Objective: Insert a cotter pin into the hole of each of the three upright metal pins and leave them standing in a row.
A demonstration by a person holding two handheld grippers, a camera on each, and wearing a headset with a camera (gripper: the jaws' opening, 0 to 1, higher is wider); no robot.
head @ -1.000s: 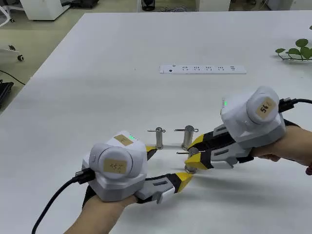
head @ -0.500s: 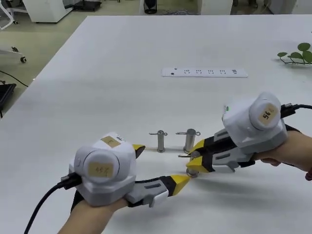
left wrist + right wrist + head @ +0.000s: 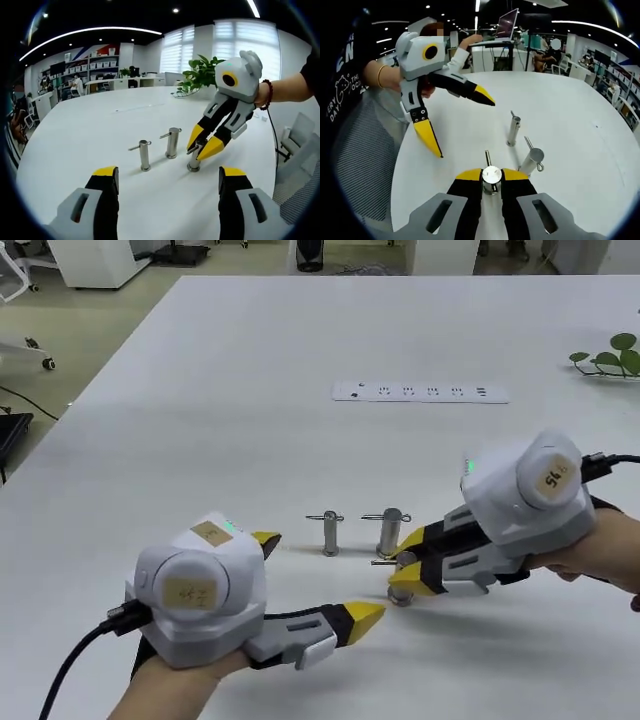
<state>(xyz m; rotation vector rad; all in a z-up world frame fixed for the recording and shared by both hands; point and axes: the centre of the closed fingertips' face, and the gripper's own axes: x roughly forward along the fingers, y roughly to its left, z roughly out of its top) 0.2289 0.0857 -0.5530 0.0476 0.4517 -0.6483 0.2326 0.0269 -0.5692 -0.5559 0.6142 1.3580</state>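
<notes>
Big white table (image 3: 200, 390) under everything. Left gripper (image 3: 320, 575) sits at the near left, jaws spread wide with nothing between them, tips aimed toward the pins. Right gripper (image 3: 403, 560) comes in from the right, jaws pinched tight on the near pin (image 3: 492, 175) (its round top shows plainly between them in the right gripper view). Far off, a power strip (image 3: 420, 392) lies flat, and a plant (image 3: 610, 350) peeks in at the far right edge.

Now the small stuff. Left pin (image 3: 330, 533) and middle pin (image 3: 390, 532) stand upright side by side, apart from both grippers, each with a cotter pin (image 3: 324, 517) across its top. The near pin stands upright just nearer than the middle pin. Another cotter pin (image 3: 380, 561) pokes out leftward from it beside the jaws. Whether that one is fully through, I cannot tell.
</notes>
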